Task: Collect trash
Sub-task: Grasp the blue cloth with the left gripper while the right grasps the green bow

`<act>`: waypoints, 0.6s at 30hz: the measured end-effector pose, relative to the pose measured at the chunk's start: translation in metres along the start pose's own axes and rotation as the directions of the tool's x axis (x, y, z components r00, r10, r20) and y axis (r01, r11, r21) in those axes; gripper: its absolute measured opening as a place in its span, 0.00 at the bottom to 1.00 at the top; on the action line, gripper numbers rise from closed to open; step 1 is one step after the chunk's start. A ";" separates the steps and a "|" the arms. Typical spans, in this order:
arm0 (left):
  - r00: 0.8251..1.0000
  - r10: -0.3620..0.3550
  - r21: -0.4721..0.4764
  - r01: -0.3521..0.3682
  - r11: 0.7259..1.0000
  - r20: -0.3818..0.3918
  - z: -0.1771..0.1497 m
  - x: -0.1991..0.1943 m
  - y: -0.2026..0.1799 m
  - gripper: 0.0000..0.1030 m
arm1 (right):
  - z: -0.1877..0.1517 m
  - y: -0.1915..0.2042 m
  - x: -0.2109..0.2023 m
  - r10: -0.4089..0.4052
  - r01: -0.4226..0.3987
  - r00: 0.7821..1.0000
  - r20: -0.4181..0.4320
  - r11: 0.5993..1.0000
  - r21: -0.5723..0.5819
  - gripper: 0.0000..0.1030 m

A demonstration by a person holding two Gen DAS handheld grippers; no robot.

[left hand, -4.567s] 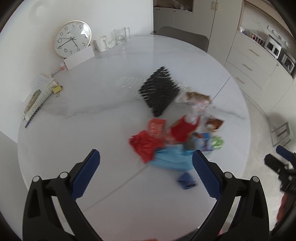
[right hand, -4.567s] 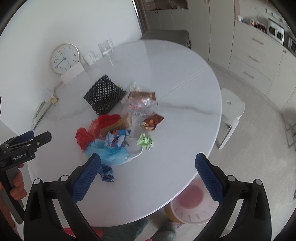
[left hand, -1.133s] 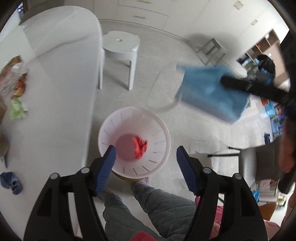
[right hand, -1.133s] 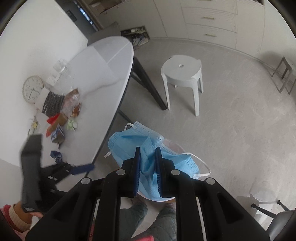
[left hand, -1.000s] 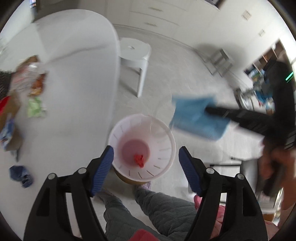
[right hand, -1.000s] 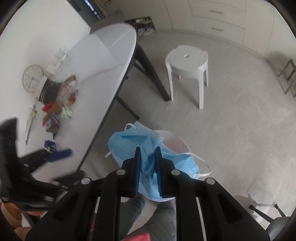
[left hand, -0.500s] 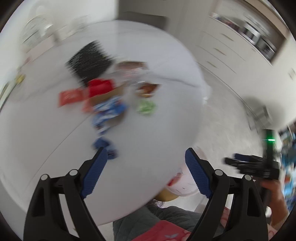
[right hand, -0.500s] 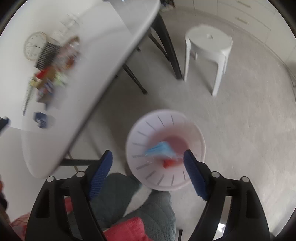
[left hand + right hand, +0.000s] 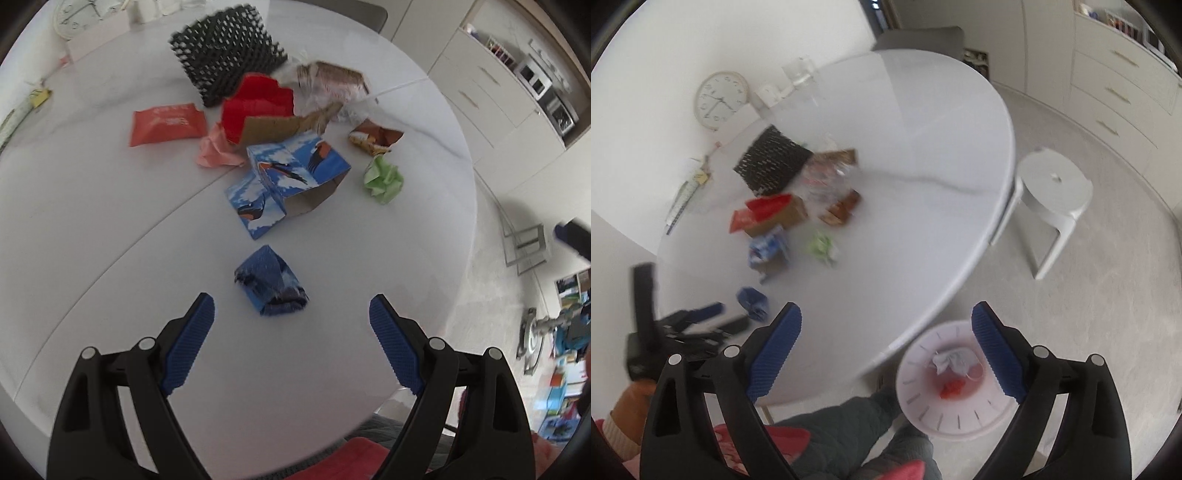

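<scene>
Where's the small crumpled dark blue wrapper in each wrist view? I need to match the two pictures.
Left wrist: blue wrapper sits low centre on the table, just ahead of the open left claw.
Right wrist: blue wrapper is at lower left, near the table edge.
Shared landmark: black mesh piece beyond the trash pile.

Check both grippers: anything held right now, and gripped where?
Nothing held. Left gripper open above the crumpled blue wrapper; right gripper, jaws just opened, empty, with the face mask in the bin.
</scene>
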State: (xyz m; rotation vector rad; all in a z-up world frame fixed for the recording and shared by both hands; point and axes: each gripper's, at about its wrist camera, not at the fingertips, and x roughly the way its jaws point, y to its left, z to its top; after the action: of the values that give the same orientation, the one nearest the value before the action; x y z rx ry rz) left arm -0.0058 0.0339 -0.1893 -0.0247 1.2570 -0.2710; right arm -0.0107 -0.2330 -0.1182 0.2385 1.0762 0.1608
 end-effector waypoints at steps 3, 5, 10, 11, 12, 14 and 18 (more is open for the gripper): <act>1.000 -0.007 0.001 0.007 1.000 -0.020 0.006 0.015 0.004 0.80 | 0.007 0.015 0.007 -0.011 0.010 1.000 -0.007 0.999 -0.036 0.90; 0.999 -0.013 -0.011 0.012 1.000 -0.031 0.009 0.022 0.009 0.77 | 0.012 0.024 0.014 -0.015 0.014 1.000 -0.022 0.998 -0.057 0.90; 0.999 -0.013 -0.010 0.012 1.000 -0.045 0.011 0.030 0.016 0.73 | 0.016 0.038 0.029 -0.022 0.018 0.999 -0.048 0.996 -0.087 0.90; 0.999 -0.010 0.000 0.010 1.000 -0.039 0.011 0.030 0.017 0.70 | 0.016 0.039 0.031 -0.019 0.014 0.998 -0.052 0.996 -0.088 0.90; 0.999 -0.004 0.016 0.004 1.000 -0.036 0.010 0.028 0.018 0.67 | 0.017 0.041 0.033 -0.017 0.012 0.998 -0.056 0.996 -0.090 0.90; 0.999 0.024 0.057 -0.022 0.998 -0.027 0.010 0.027 0.016 0.48 | 0.018 0.044 0.038 -0.020 0.014 0.998 -0.063 0.995 -0.096 0.90; 0.999 0.027 0.087 -0.025 0.996 -0.025 0.010 0.024 0.018 0.40 | 0.019 0.046 0.043 -0.019 0.013 0.998 -0.068 0.995 -0.098 0.90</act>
State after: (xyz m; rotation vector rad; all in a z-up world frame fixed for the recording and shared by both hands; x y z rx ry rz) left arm 0.0138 0.0449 -0.2118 0.0700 1.2695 -0.3038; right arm 0.0257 -0.1801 -0.1341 0.1374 1.1349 0.2078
